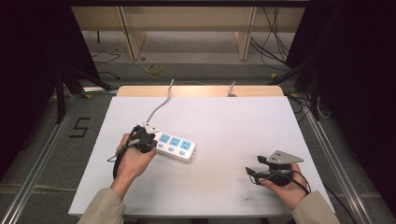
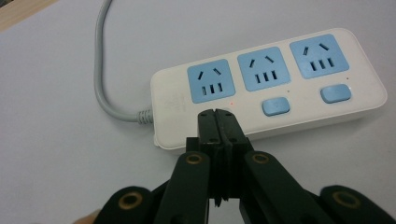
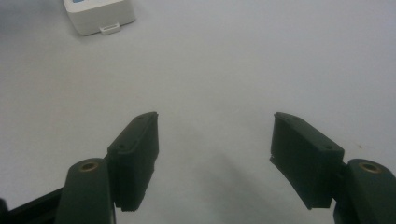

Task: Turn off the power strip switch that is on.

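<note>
Left tongs (image 2: 218,113) closed, tips pressing the white plastic power strip with blue sockets (image 2: 266,88) at its first switch — right tongs (image 3: 215,140) open over bare white tabletop (image 3: 243,60), strip far ahead-left.

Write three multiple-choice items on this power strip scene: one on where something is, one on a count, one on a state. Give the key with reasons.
1. Where do the left tongs meet the power strip?
A. at the end where its cable enters
B. at the end far from its cable
C. away from it, on bare table

2. How many blue sockets does the power strip carry?
A. two
B. three
C. five

3. How do the right tongs stand?
A. shut on a plug
B. shut on nothing
C. open, with nothing between the jaws

Key:
1 A, the left gripper view shows the shut tips on the strip's top beside the grey cable.
2 B, three blue socket faces sit in a row in the left gripper view.
3 C, the right gripper view shows the jaws wide apart above the white table.
</note>
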The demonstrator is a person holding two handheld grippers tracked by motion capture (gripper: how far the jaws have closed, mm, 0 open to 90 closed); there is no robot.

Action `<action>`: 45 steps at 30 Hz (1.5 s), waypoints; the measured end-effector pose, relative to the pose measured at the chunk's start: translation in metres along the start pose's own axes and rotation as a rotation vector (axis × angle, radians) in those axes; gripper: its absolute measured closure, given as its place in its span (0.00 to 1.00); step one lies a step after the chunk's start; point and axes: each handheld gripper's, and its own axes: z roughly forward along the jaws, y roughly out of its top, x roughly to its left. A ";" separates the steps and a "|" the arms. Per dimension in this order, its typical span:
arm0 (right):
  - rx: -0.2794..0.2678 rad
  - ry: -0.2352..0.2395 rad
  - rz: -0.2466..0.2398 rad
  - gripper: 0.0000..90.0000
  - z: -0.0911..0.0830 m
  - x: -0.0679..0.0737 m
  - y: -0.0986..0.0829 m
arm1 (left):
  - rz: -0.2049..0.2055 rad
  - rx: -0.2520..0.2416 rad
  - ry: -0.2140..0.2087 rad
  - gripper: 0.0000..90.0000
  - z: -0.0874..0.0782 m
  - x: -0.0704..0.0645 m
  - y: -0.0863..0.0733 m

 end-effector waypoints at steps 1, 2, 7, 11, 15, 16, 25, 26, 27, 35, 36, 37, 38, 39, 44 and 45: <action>0.000 0.000 0.002 0.37 0.000 0.000 0.000 | 0.001 0.001 -0.001 1.00 0.000 0.000 0.000; 0.000 -0.001 0.002 0.37 0.000 0.000 0.000 | 0.003 0.002 -0.002 1.00 0.001 0.001 0.001; 0.000 0.000 0.000 0.37 0.000 0.000 0.000 | 0.000 0.006 -0.007 1.00 0.003 0.002 0.003; 0.000 0.000 0.000 0.37 0.000 0.000 0.000 | -0.002 0.012 -0.009 1.00 0.005 0.003 0.004; 0.000 0.000 0.000 0.37 0.000 0.000 0.000 | -0.006 0.013 -0.009 1.00 0.007 0.004 0.005; 0.000 0.000 -0.001 0.37 0.000 0.000 0.000 | -0.007 0.014 -0.010 1.00 0.008 0.004 0.005; 0.000 0.000 -0.001 0.37 0.000 0.000 0.000 | -0.003 0.026 -0.010 1.00 0.011 0.005 0.007; 0.000 0.000 -0.001 0.37 0.000 0.000 0.000 | -0.003 0.026 -0.010 1.00 0.011 0.005 0.007; 0.000 0.000 -0.001 0.37 0.000 0.000 0.000 | -0.005 0.025 -0.010 1.00 0.012 0.005 0.007; 0.001 0.001 -0.002 0.37 0.000 0.000 0.000 | -0.001 0.033 -0.009 1.00 0.015 0.006 0.008; 0.001 0.001 -0.002 0.37 0.000 0.000 0.000 | -0.001 0.035 -0.009 1.00 0.016 0.006 0.009; 0.001 0.001 -0.002 0.37 0.000 0.000 0.000 | -0.001 0.036 -0.010 1.00 0.016 0.006 0.009; 0.001 0.001 -0.003 0.37 0.000 0.000 0.000 | -0.002 0.037 -0.009 1.00 0.016 0.006 0.009; 0.002 0.000 -0.003 0.37 0.000 0.000 0.000 | 0.001 0.038 -0.010 1.00 0.017 0.006 0.009; 0.004 0.001 -0.005 0.37 0.000 0.000 0.000 | -0.001 0.043 -0.008 1.00 0.019 0.007 0.009; 0.004 0.001 -0.005 0.37 0.000 0.000 0.000 | -0.001 0.044 -0.007 1.00 0.019 0.007 0.009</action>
